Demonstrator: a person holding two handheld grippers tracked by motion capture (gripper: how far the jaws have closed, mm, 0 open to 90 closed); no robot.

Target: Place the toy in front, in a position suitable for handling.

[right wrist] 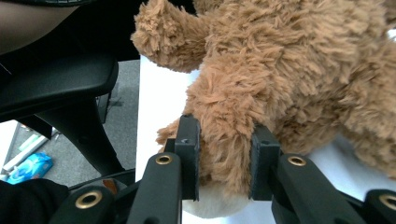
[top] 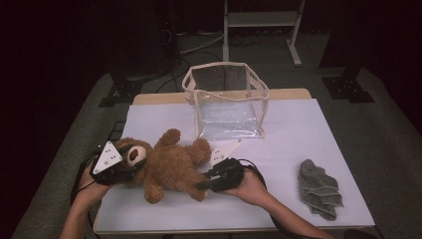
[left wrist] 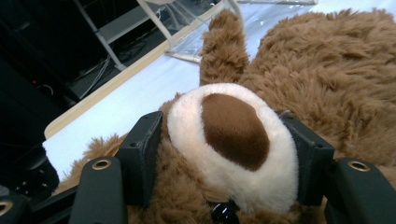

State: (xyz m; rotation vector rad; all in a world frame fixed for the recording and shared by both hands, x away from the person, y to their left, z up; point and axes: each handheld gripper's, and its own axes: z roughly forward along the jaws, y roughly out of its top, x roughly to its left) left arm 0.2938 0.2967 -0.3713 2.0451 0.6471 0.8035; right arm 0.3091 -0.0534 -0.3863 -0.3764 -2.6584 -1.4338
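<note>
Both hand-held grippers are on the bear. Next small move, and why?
Probably a short lift straight up with both together. The left hand-held gripper is clamped around the teddy bear at its muzzle, and the right hand-held gripper is clamped on a leg, so both ends are held. The bear lies on the white table, in front of the open clear bag, the likely destination.
</note>
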